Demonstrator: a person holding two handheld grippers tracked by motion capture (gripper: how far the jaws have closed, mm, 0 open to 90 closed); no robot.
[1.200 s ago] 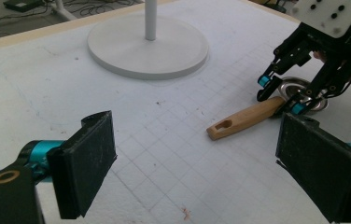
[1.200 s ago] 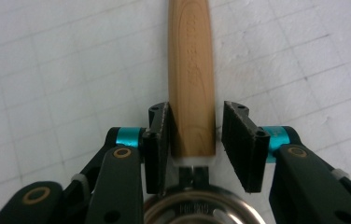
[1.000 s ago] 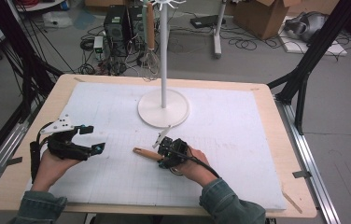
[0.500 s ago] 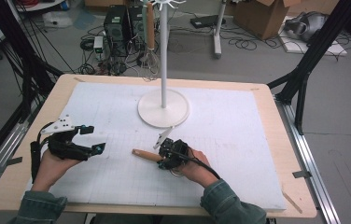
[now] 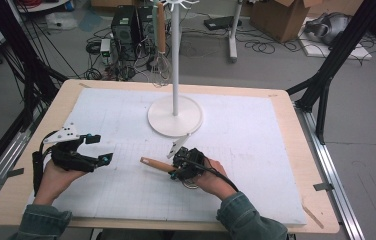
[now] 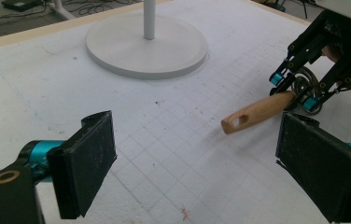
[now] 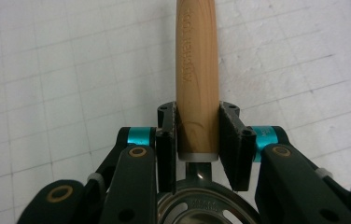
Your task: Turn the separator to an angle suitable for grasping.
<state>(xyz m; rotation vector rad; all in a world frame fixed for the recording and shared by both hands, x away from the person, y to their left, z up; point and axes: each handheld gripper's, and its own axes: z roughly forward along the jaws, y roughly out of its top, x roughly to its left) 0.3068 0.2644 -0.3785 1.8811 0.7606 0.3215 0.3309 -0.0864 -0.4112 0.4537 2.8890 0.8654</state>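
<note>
A utensil with a light wooden handle [image 5: 155,163] and a round metal head [image 7: 201,205] lies low over the white mat. My right gripper [image 5: 178,169] is shut on the handle near the metal end, and both pads press its sides [image 7: 196,70]. The handle's free end, with a hanging hole [image 6: 239,121], points left toward my left gripper [image 5: 101,149]. That gripper rests at the left of the mat, open, its pads [image 6: 89,158] wide apart with nothing between them. From the left gripper view I see the right gripper [image 6: 299,91] farther off, clamped on the handle.
A white stand with a round base [image 5: 175,116] rises at the middle back of the mat [image 5: 256,150]. A whisk [image 5: 161,55] with a wooden handle hangs from its top hooks. The mat lies on a wooden table [image 5: 316,200]. Cables and boxes lie on the floor behind.
My right gripper has edged slightly toward the near edge with the utensil held in it. The left gripper has stayed where it was.
</note>
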